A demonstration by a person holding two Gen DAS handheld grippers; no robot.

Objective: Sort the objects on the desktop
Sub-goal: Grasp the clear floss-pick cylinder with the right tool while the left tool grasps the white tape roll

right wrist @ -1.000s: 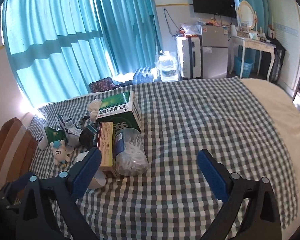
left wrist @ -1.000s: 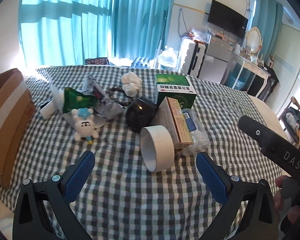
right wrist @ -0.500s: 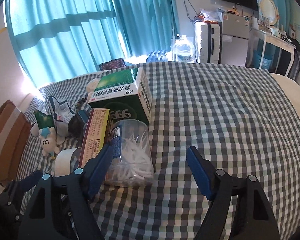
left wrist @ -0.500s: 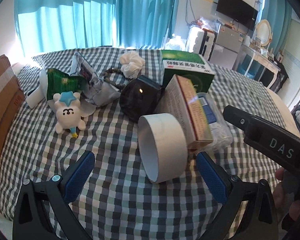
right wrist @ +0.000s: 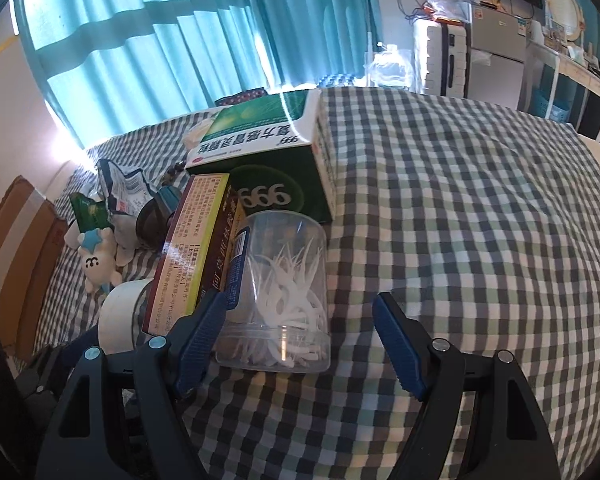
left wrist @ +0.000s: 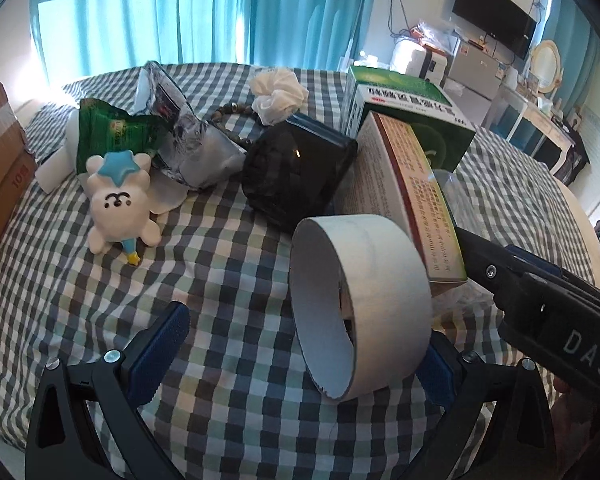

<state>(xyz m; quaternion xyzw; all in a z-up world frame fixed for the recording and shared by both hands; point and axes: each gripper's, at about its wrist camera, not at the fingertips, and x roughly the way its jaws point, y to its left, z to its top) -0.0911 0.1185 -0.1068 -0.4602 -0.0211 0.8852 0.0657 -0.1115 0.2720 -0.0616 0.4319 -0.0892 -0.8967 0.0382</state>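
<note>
At lower centre of the right wrist view, our right gripper (right wrist: 298, 344) straddles the clear jar of floss picks (right wrist: 278, 292), unclenched, while our left gripper (left wrist: 300, 354), also unclenched, frames the tape roll (left wrist: 360, 308); we should centre each before squeezing.

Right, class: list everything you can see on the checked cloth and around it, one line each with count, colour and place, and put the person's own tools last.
Tape roll: one, white, on its edge, nearest the left gripper.
Tall carton: one, red and cream, beside the roll.
Medicine box: one, green and white, behind the carton.
Clear tub: one, holding white picks, lying between the right fingers.
Black cup: one, on its side, mid-pile.
Plush bear: one, white, blue star.
Snack bags: two, green and silver.
Scrunchie: one, white.
Bead bracelet: one, brown.
Cardboard box: one, brown, at the left edge.
Left gripper: open.
Right gripper: open.
</note>
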